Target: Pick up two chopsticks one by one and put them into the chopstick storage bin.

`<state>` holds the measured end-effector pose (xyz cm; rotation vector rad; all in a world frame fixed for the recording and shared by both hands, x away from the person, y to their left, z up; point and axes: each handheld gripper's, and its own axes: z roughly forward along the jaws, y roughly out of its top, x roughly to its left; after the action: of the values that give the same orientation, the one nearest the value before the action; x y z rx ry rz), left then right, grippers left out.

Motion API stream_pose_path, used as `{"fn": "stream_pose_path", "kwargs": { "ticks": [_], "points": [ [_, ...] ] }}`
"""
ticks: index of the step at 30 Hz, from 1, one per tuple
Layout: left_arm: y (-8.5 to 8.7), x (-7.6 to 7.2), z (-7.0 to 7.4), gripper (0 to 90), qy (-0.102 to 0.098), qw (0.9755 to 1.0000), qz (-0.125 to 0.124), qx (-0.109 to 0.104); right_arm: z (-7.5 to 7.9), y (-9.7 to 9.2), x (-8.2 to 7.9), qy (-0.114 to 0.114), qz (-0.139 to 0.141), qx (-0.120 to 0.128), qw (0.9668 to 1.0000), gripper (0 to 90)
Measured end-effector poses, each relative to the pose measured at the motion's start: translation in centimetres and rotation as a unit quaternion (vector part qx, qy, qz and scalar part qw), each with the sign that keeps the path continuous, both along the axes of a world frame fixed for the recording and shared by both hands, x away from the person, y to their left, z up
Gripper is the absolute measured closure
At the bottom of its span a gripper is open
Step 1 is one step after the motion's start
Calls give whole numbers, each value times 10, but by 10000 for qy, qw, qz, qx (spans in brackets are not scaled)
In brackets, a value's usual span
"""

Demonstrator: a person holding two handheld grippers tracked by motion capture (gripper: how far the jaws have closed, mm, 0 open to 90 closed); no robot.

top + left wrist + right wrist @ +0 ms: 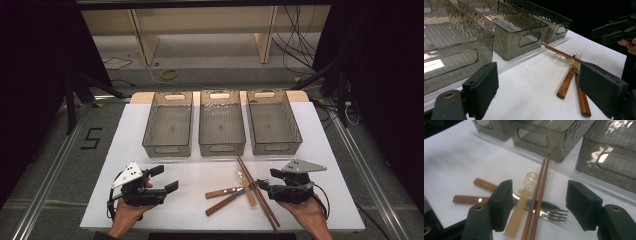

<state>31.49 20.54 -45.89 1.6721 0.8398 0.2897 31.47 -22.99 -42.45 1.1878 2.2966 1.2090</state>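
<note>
High view: three empty grey bins (221, 122) stand in a row at the back of the white desk (125, 150), and the cutlery lies in a loose heap at front right.
Heap: a pair of brown chopsticks (257, 192) slants across a fork (549, 213), a knife with a wooden handle (223, 203) and a pale plastic spoon (520, 207) (crossed and touching, so each piece needs picking out singly).
Right tongs (264, 186): jaws apart, nothing pinched, set low just beside the heap.
Right gripper view: the chopsticks run up between the two black jaws, with the spoon beside them, so they look like the first target.
Left tongs (167, 181): jaws spread wide, holding nothing, well apart from the cutlery on bare desk.
Left gripper view: it looks across at the heap and the bin fronts, apparently waiting its turn.
Bins: one per kind of utensil, I'd judge, and handy behind the heap.
Progress: nothing sorted yet.
</note>
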Motion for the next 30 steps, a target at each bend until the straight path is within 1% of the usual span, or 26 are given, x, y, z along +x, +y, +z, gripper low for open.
{"fn": "stream_pose_path", "kwargs": {
  "ticks": [2, 3, 4, 5, 6, 7, 8, 9, 10, 11, 12, 13, 14, 15, 16, 19, 21, 23, 26, 27, 28, 30],
  "points": [
    [0, 0, 0, 160, 7, 10000, 16, -11, 2, 2, 3, 178, 34, -175, 9997, 410],
    [0, 0, 0, 160, 7, 10000, 20, -9, 2, 2, 3, 178, 34, -175, 9997, 410],
    [-1, 0, 0, 159, 13, 10000, 22, -15, 3, 4, 7, 346, 32, -381, 9987, 418],
    [-1, 0, 0, 159, 12, 10000, 21, -15, 3, 5, 8, 421, 35, -448, 9981, 426],
    [0, 0, 0, 158, 1, 10000, 22, -9, 3, 6, 9, 441, 20, -505, 9977, 438],
    [0, 0, 0, 158, -8, 10000, 24, -9, 3, 6, 9, 441, 20, -505, 9977, 438],
    [0, 0, 0, 158, -10, 10000, 16, -4, 3, 7, 11, 534, 43, -606, 9967, 446],
    [0, 0, 0, 158, -10, 10000, 18, -7, 3, 7, 11, 534, 43, -606, 9967, 446],
    [0, 0, 0, 158, -13, 10000, 19, -2, 2, 8, 12, 646, 73, -669, 9956, 445],
    [0, 0, 0, 158, -13, 10000, 20, 0, -1, 10, 13, 757, 75, -824, 9937, 461],
    [0, 0, 0, 158, -16, 10000, 20, 4, -2, 11, 14, 832, 62, -881, 9926, 463],
    [0, 0, 0, 158, -20, 10000, 18, 12, -2, 11, 14, 832, 62, -881, 9926, 463],
    [0, 0, 0, 158, -27, 10000, 19, 24, -5, 11, 15, 956, 71, -919, 9911, 482],
    [0, 0, 0, 158, -34, 10000, 22, 26, -5, 11, 15, 956, 71, -919, 9911, 482],
    [1, 0, 0, 157, -39, 10000, 19, 41, -7, 11, 15, 1105, 59, -982, 9890, 503],
    [0, 0, 0, 158, -35, 10000, 32, 39, -11, 13, 15, 1290, 86, -1086, 9857, 525],
    [0, 0, 0, 158, -57, 9999, 28, 85, -14, 14, 15, 1360, 81, -1169, 9838, 538],
    [0, 0, 0, 158, -60, 9999, 27, 87, -16, 16, 15, 1422, 79, -1303, 9812, 555],
    [0, 0, 0, 158, -73, 9999, 31, 100, -20, 16, 16, 1499, 94, -1379, 9790, 586],
    [0, 0, 0, 158, -76, 9999, 32, 104, -20, 16, 16, 1499, 94, -1379, 9790, 586],
    [0, 0, 0, 158, -77, 9999, 32, 105, -22, 16, 16, 1554, 117, -1407, 9777, 605],
    [0, 0, 0, 158, -76, 9999, 28, 110, -23, 16, 16, 1568, 107, -1426, 9772, 614]
  ]
}}
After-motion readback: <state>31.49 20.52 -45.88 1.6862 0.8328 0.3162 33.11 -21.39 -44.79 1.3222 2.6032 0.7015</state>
